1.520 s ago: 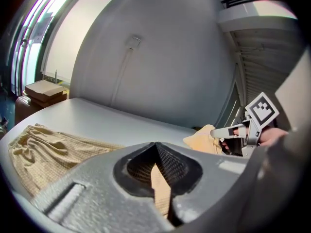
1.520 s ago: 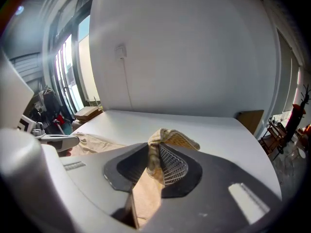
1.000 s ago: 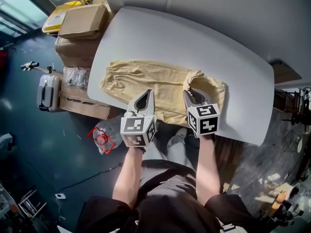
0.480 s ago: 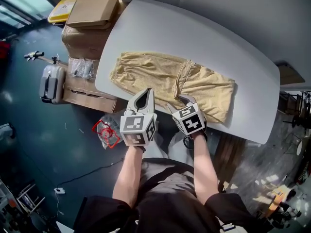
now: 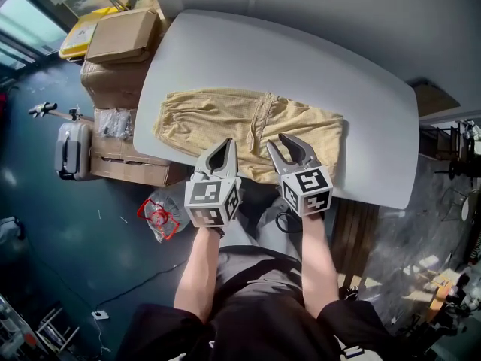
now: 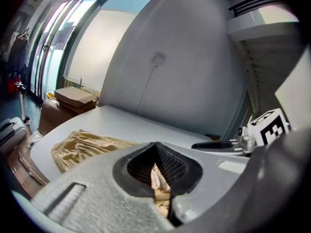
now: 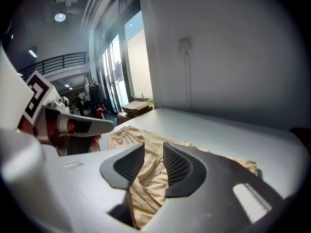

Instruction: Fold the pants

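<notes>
Right gripper [image 5: 277, 141] jaws partly apart, just been closing, nothing between them, over pants [image 5: 210, 115], left gripper [image 5: 225, 143] jaws together

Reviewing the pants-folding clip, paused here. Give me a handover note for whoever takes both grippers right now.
Left gripper: jaws together, tips over the near edge of the pants; whether they pinch cloth is unclear.
Right gripper: jaws apart, having just been closing; cloth lies below them, not gripped.
Pants: flat on the near side of the white table, with a layer edge across their middle.
Done: apparently one fold laid.
Left: probably another fold into a compact stack.
</notes>
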A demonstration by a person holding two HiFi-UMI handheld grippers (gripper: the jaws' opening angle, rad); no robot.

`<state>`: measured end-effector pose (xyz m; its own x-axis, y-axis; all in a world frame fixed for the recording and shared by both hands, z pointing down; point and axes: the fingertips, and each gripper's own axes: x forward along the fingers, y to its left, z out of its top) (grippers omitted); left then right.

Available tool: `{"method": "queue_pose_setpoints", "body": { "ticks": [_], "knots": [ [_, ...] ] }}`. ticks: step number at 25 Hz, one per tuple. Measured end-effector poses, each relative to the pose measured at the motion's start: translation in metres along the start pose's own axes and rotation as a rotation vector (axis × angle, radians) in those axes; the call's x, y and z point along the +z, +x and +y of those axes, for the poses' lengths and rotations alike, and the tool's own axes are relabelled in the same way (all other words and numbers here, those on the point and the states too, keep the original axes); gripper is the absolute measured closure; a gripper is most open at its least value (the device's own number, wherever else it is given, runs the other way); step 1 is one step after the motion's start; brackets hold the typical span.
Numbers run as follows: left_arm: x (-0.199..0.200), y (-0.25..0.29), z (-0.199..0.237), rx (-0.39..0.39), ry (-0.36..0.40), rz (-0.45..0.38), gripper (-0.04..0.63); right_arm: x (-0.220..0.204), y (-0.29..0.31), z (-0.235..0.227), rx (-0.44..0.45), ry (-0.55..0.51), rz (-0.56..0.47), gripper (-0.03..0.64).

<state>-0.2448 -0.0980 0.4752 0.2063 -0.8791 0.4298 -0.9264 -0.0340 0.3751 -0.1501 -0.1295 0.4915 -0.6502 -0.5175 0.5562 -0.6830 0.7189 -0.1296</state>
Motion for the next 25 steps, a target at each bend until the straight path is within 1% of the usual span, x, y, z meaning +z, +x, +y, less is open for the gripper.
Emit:
{"method": "queue_pose_setpoints", "body": {
  "ticks": [6,9,13,20,22,25],
  "knots": [
    [0.017,0.017,-0.054,-0.086,0.039,-0.031,0.592,0.055,-0.07,-0.05,-0.133,0.022,-0.208,0.525],
    [0.024,0.024,-0.083,-0.127,0.058,-0.037,0.592,0.075,-0.106,-0.073,-0.198,0.013,-0.28,0.548],
    [0.039,0.036,-0.119,-0.171,0.079,-0.063,0.592,0.093,-0.149,-0.099,-0.265,-0.011,-0.366,0.572],
    [0.063,0.05,-0.195,-0.274,0.149,-0.101,0.592,0.101,-0.222,-0.157,-0.414,0.016,-0.422,0.612],
    [0.068,0.053,-0.212,-0.294,0.163,-0.108,0.592,0.097,-0.235,-0.169,-0.441,0.032,-0.427,0.612],
    [0.069,0.059,-0.232,-0.319,0.179,-0.107,0.591,0.088,-0.247,-0.182,-0.459,0.049,-0.423,0.612]
  ]
}}
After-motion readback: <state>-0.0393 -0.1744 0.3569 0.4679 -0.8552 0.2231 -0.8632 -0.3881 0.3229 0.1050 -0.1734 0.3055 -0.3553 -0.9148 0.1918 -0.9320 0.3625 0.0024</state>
